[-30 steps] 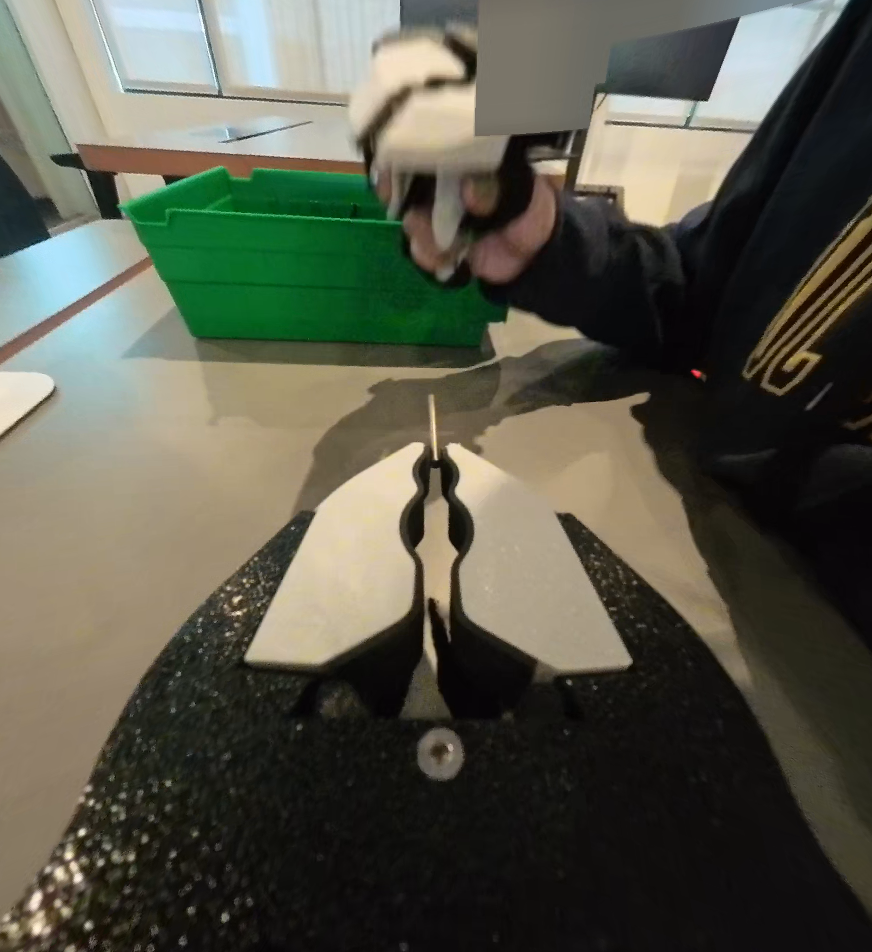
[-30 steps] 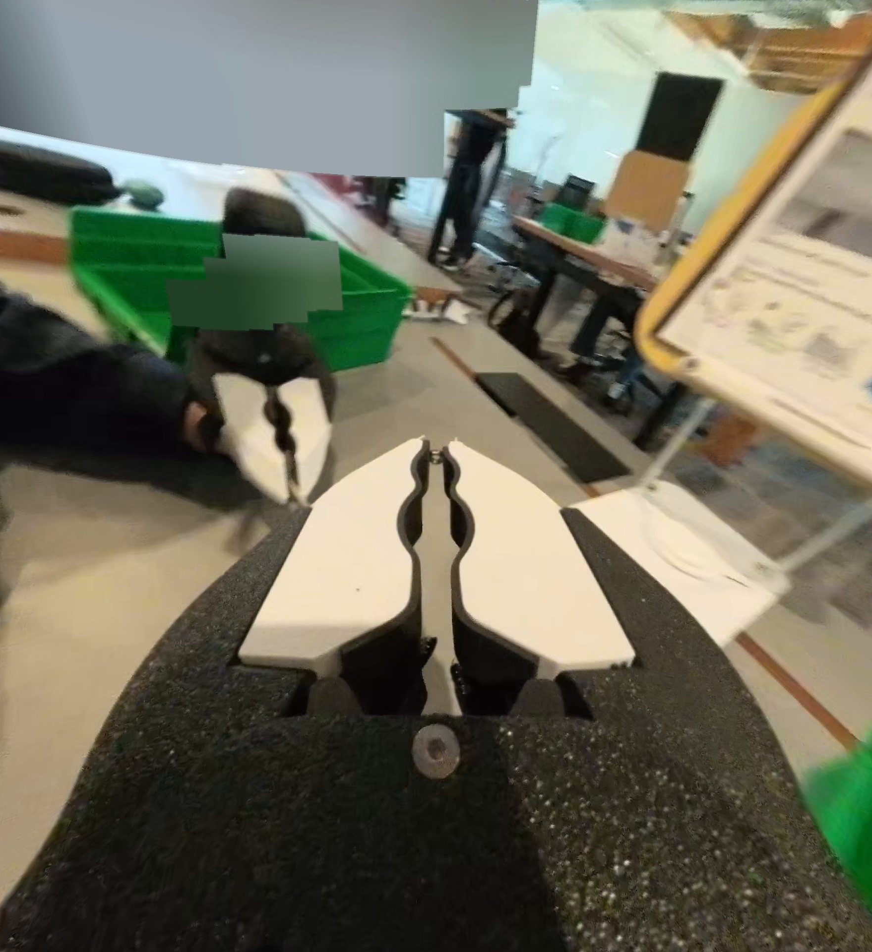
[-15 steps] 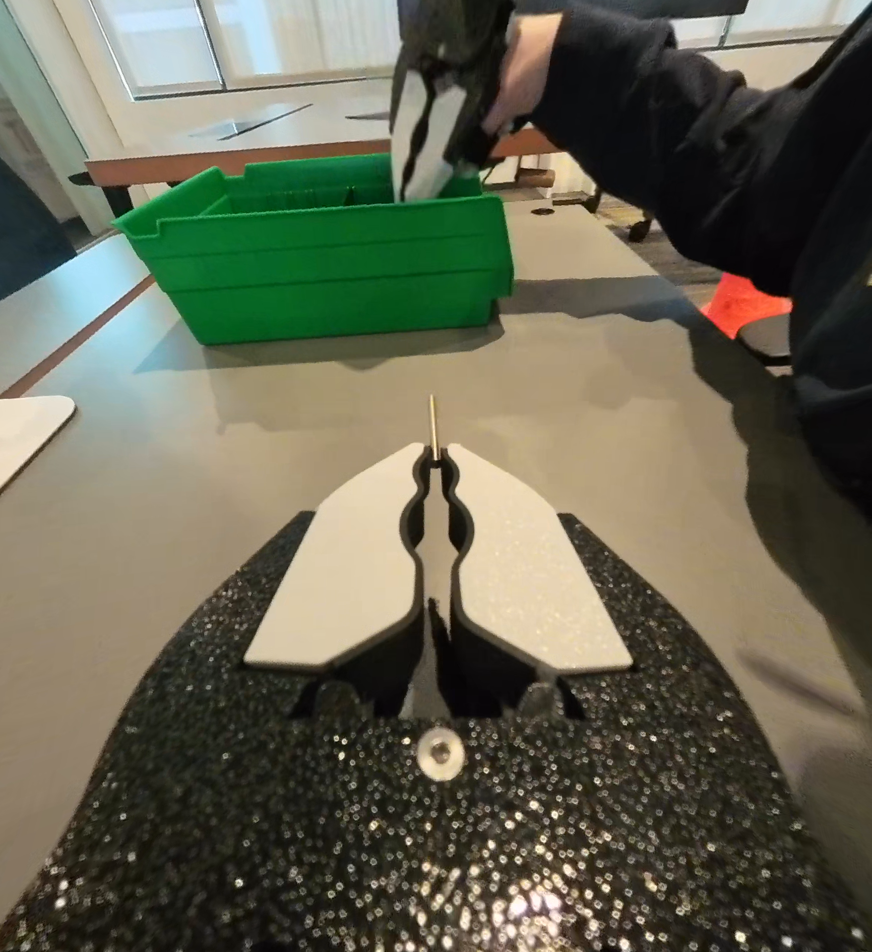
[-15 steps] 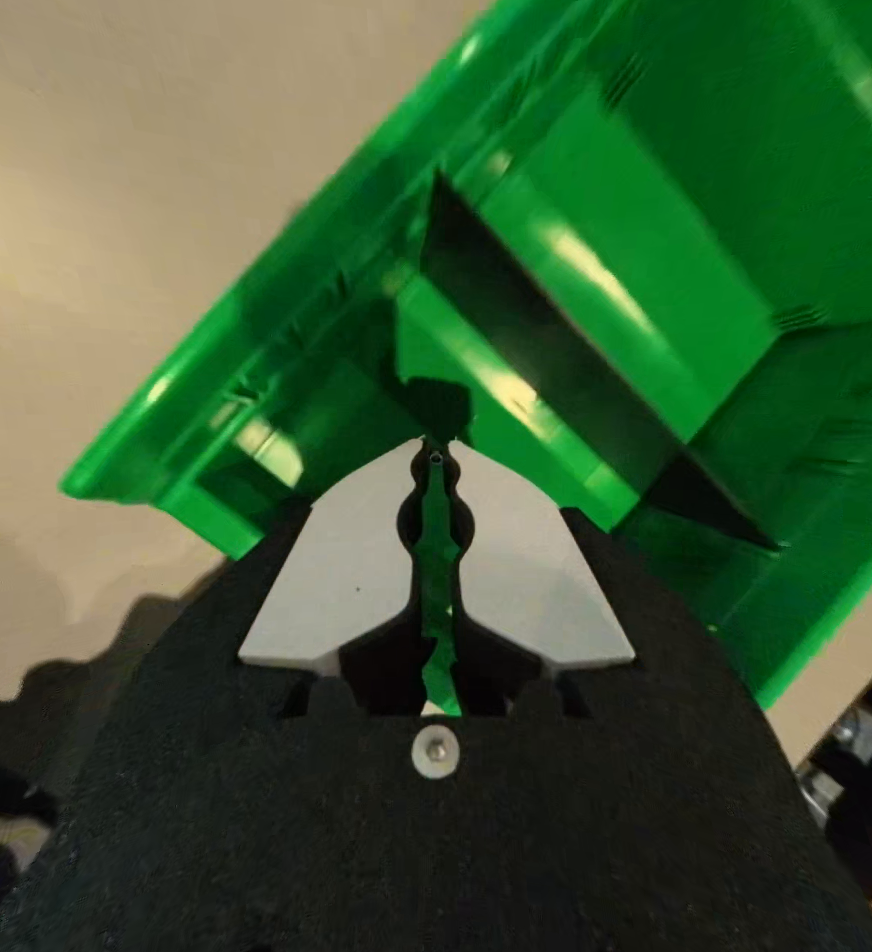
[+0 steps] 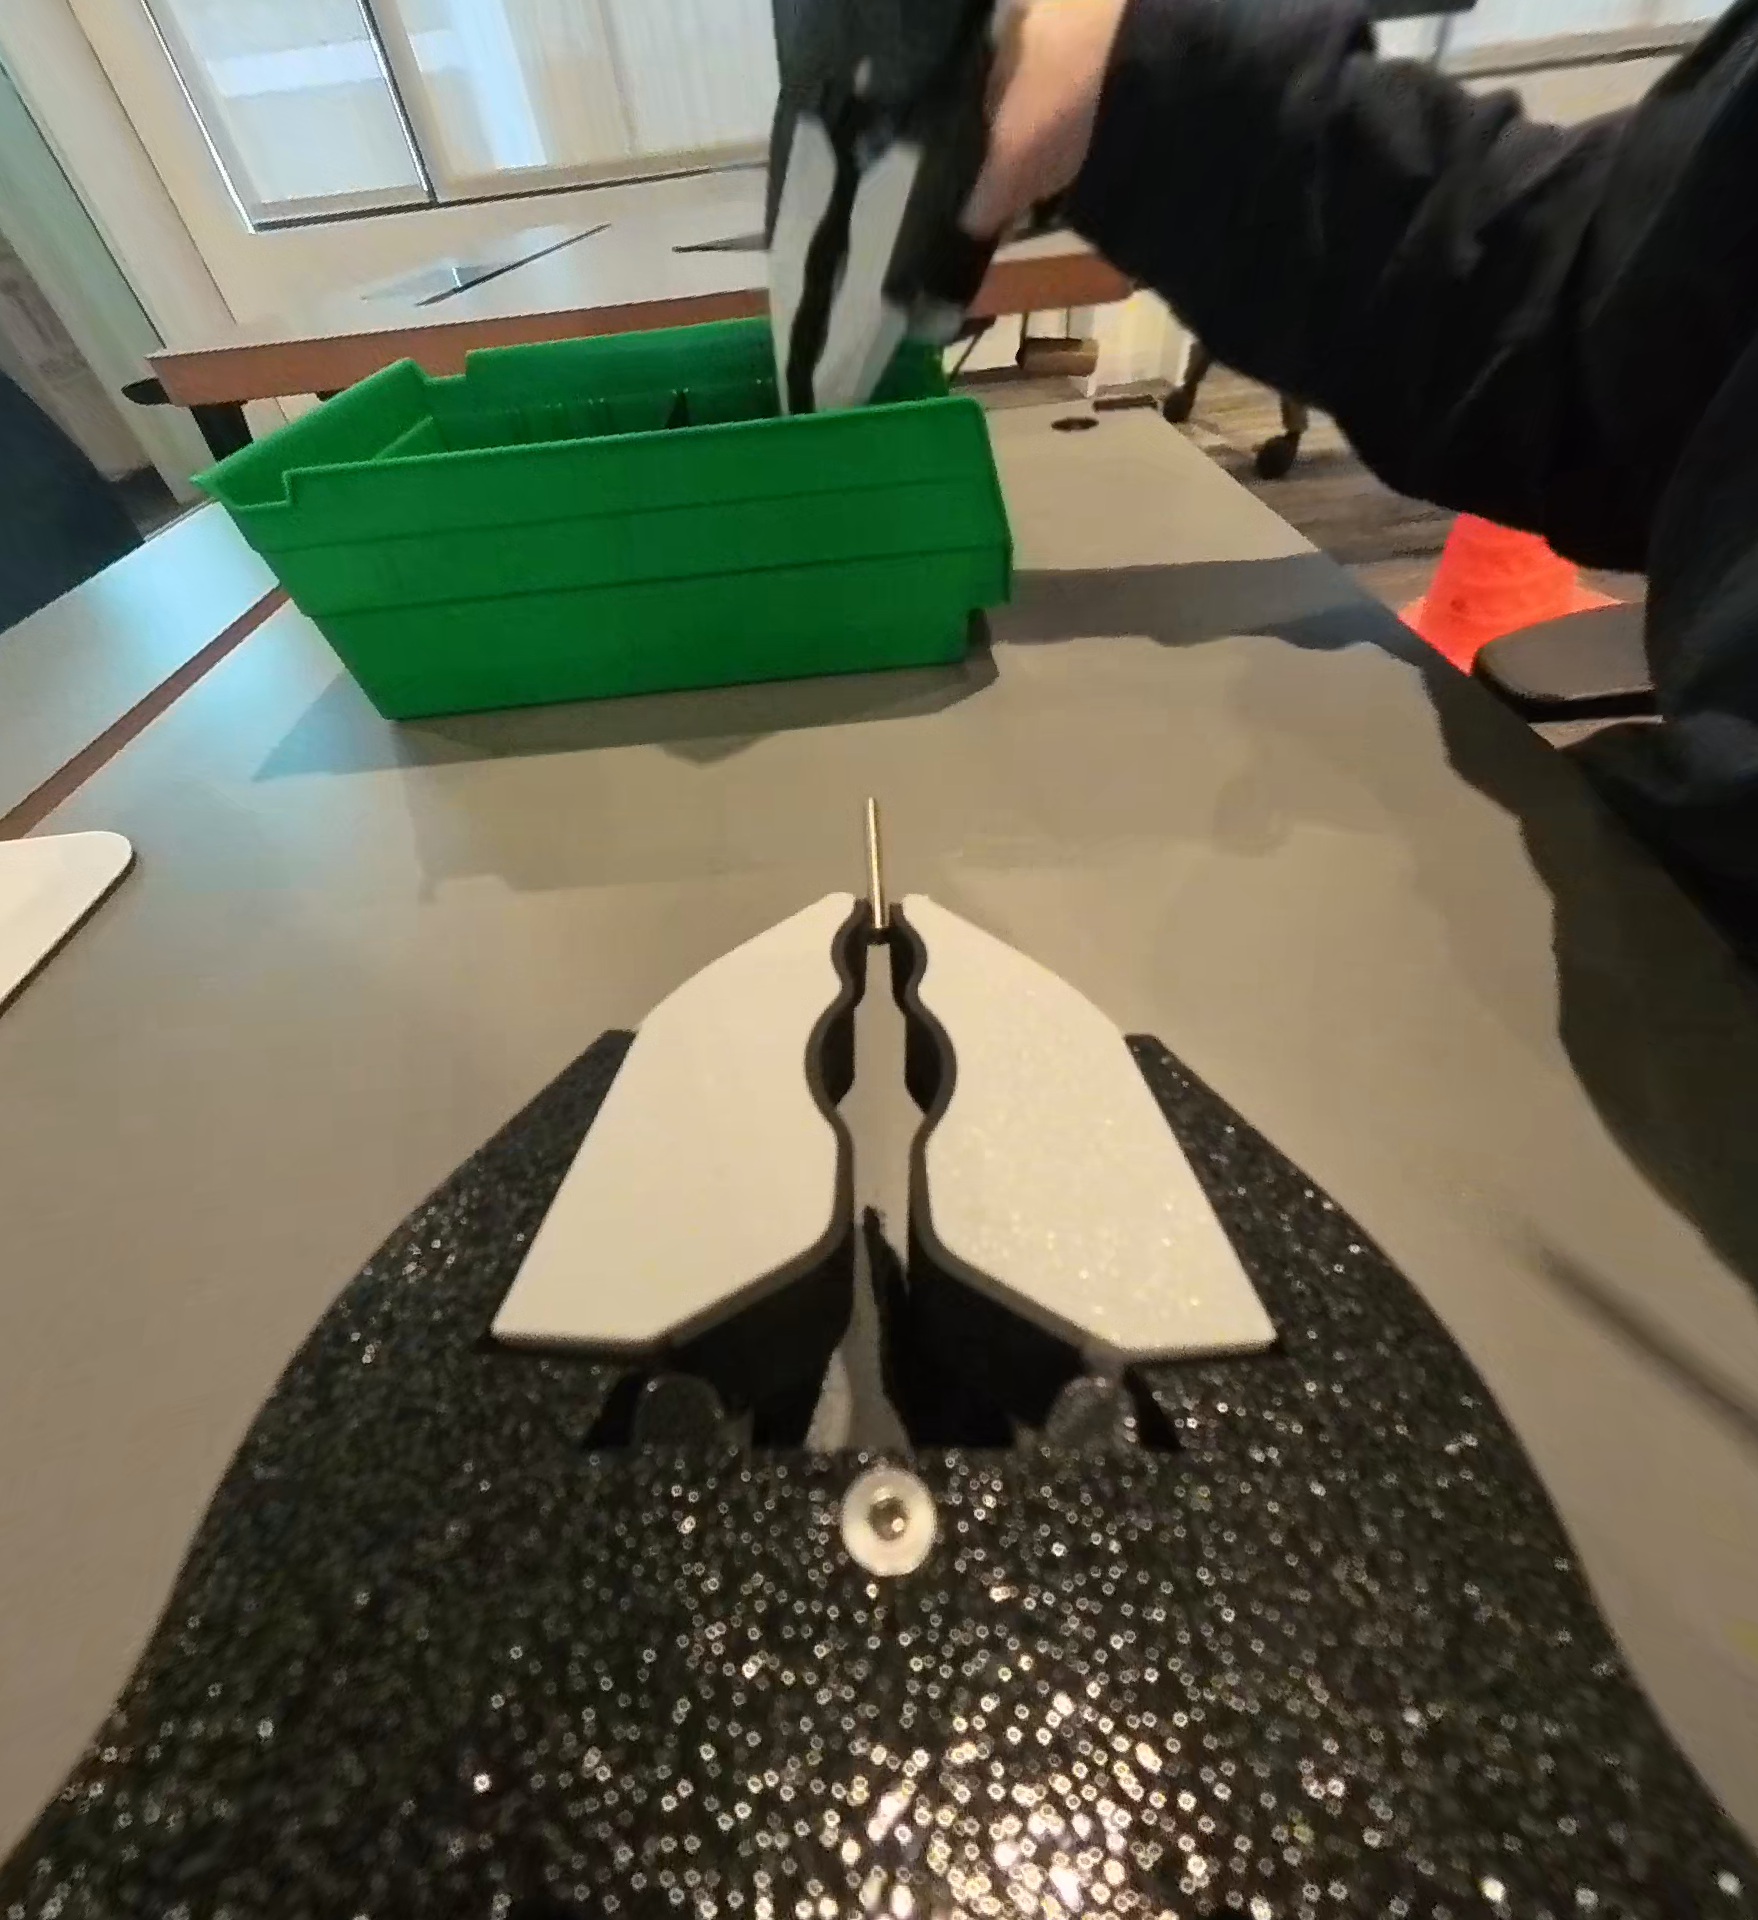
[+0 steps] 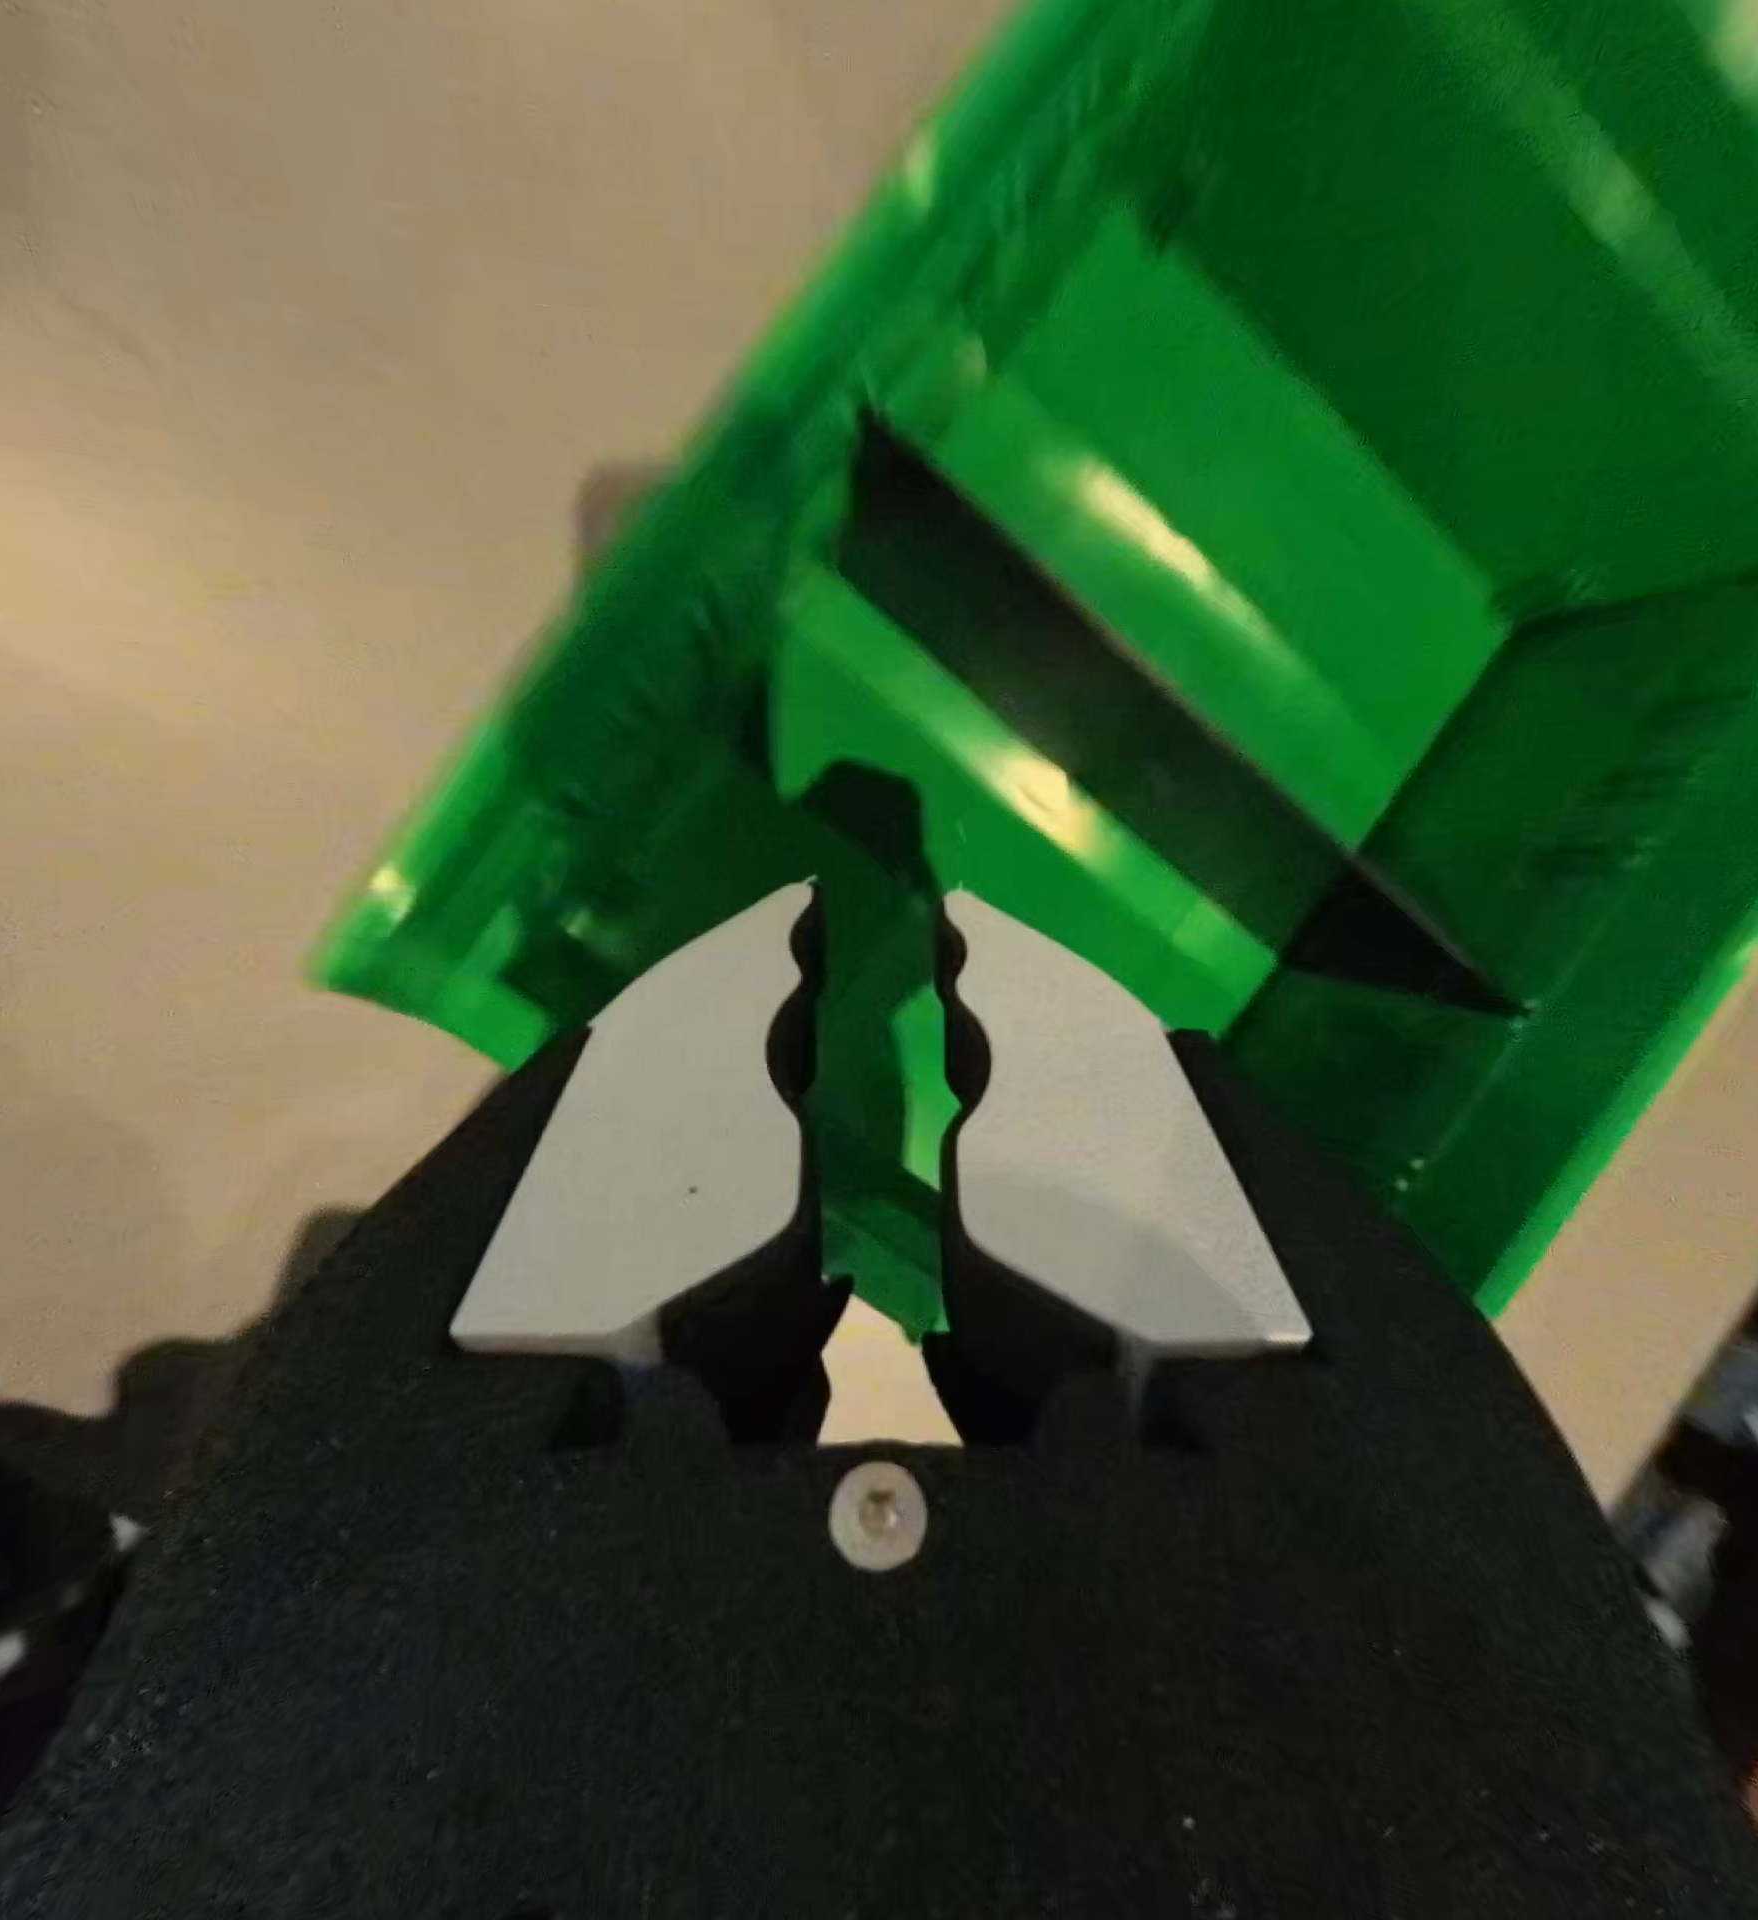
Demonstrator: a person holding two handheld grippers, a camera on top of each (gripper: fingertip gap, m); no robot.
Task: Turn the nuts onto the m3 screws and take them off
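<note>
The left gripper is hovering low over the grey desk, its jaws clenched on a thin silver screw whose shaft is sticking straight out past the fingertips. The right gripper is pointing down into the green bin, its jaws released with a clear gap between them and nothing showing in it; the picture is blurred there, so a tiny nut would be hard to spot. Only the left wrist view is showing the bin standing at the far end of the desk with the right gripper dipping in from above, held by a hand. Only the right wrist view is showing the bin's inner dividers.
</note>
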